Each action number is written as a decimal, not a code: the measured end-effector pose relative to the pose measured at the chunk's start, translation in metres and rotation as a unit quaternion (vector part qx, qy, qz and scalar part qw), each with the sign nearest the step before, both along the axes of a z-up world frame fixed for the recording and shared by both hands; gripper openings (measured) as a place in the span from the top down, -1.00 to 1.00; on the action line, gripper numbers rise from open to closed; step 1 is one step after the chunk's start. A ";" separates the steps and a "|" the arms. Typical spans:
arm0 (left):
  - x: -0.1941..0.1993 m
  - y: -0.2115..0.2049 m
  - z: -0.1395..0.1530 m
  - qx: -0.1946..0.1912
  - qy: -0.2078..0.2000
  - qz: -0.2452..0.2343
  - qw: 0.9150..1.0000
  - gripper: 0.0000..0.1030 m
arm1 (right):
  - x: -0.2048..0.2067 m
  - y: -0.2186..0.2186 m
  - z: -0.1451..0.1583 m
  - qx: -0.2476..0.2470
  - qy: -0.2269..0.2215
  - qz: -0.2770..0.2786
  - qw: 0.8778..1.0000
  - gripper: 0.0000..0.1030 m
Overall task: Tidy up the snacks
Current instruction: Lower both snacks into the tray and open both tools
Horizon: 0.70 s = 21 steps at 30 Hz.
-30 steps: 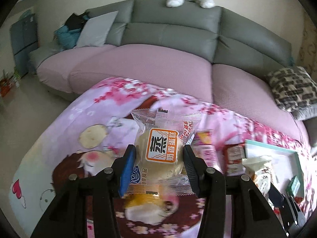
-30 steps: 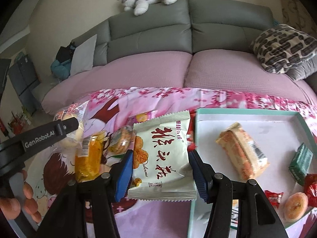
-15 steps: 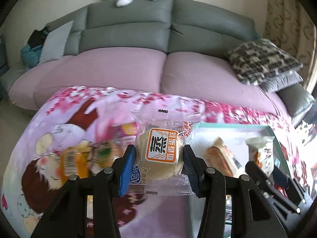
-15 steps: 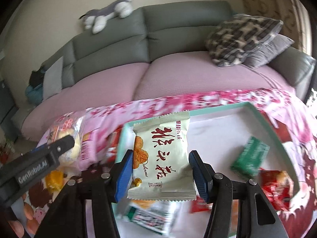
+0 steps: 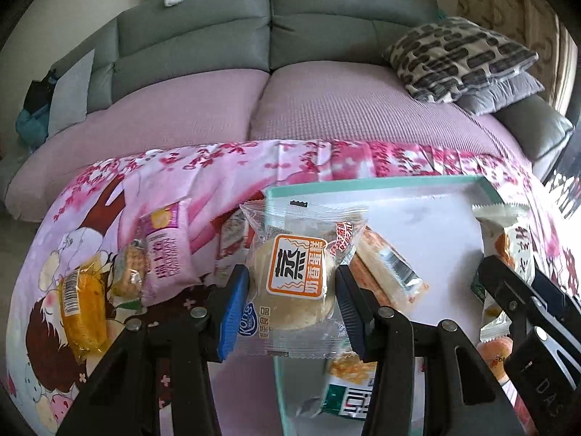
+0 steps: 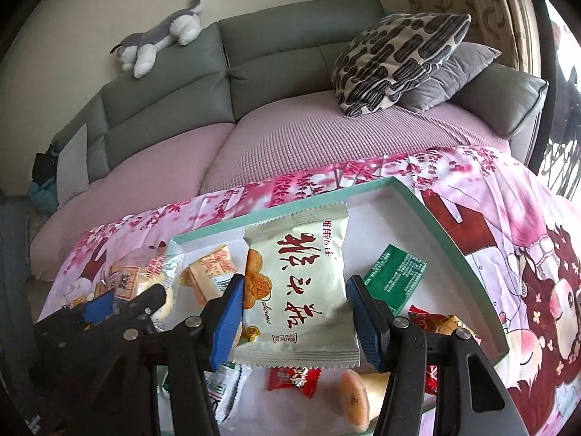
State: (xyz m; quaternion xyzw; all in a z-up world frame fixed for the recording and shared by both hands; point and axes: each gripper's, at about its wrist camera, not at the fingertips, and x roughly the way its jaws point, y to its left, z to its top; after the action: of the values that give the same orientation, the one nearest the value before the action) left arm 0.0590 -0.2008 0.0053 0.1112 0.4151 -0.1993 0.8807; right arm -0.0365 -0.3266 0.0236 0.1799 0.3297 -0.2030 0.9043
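**Kid:** What is each gripper holding?

**Helper:** The left gripper [image 5: 292,287] has its jaws clenched on the clear-wrapped bun [image 5: 290,283]. The right gripper [image 6: 294,301] is squeezing the white snack bag [image 6: 301,290]. Both snacks hang in the air above the tray [image 6: 454,239].

**Kid:** Why hold them by the sides?

**Helper:** I think so each one hangs flat and can drop neatly into the tray.

**Kid:** Where is the bun?

**Helper:** Over the tray's left edge. The white bag is over the tray's middle, just left of the green box [image 6: 395,272].

**Kid:** What changed?

**Helper:** A second ago the bun was well left of the tray, over the pink cloth [image 5: 218,167]. The bag was near the tray's left edge. Both have come over it now. More snacks wait left of the tray, like the yellow pack [image 5: 83,309].
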 end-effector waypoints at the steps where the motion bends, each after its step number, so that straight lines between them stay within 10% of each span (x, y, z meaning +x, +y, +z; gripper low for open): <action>1: -0.002 -0.004 -0.001 0.004 0.000 -0.005 1.000 0.02 | -0.001 -0.001 -0.001 0.001 0.000 -0.001 1.000 -0.16; 21: -0.001 -0.021 -0.012 -0.006 0.010 -0.027 1.000 0.01 | -0.003 -0.016 -0.013 0.020 0.002 -0.019 1.000 -0.16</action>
State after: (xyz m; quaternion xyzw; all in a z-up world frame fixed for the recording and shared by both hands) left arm 0.0575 -0.2218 -0.0069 0.1147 0.4197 -0.2266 0.8714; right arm -0.0392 -0.3430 0.0104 0.2034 0.3323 -0.2142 0.8957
